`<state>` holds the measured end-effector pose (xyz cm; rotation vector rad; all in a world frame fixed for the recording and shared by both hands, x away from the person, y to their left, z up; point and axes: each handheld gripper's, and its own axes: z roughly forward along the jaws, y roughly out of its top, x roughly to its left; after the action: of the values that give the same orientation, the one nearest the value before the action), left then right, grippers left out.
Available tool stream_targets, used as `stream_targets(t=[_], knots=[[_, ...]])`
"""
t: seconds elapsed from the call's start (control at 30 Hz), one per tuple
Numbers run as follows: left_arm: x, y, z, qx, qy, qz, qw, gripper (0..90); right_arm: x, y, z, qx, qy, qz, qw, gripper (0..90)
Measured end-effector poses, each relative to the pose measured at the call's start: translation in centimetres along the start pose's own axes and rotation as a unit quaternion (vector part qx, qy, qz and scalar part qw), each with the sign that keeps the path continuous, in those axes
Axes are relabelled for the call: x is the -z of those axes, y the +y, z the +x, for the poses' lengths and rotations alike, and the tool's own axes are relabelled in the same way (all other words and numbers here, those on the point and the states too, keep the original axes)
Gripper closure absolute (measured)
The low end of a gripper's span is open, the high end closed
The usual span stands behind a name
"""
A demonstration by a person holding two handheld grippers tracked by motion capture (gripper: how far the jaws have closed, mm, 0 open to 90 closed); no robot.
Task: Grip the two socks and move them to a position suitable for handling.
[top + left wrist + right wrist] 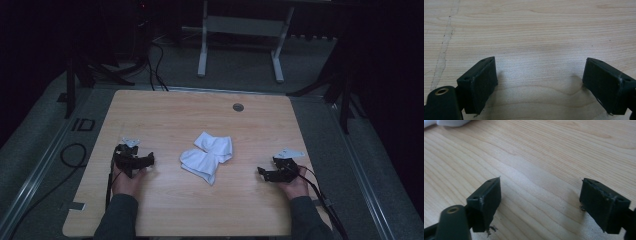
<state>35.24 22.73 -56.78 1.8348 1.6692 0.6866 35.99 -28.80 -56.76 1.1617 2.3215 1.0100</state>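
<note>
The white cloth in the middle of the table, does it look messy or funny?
Yes. The white cloth lies crumpled in a bunched heap at the middle of the table, not spread flat. Both grippers, left and right, rest open on either side, apart from it.

A light wooden desk (165, 110) stands on grey floor (240, 60); beyond, a white table frame (202, 50) in darkness.

High view dim, surroundings near black; gripper views brighter, soft shadows, near jaws blurred.
</note>
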Motion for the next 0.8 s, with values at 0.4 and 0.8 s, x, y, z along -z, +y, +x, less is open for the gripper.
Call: stream_targets(t=[0.4,0.8], knots=[[0.0,0.0,0.0,0.000,0.000,0.000,1.0000,12.4,0.0,0.0,0.0,0.001,0.003,0.000,1.0000,19.1],[0.0,0.0,0.0,0.000,0.000,0.000,1.0000,12.4,1.1,0.4,0.1,0.033,0.019,0.033,0.9987,39.7]])
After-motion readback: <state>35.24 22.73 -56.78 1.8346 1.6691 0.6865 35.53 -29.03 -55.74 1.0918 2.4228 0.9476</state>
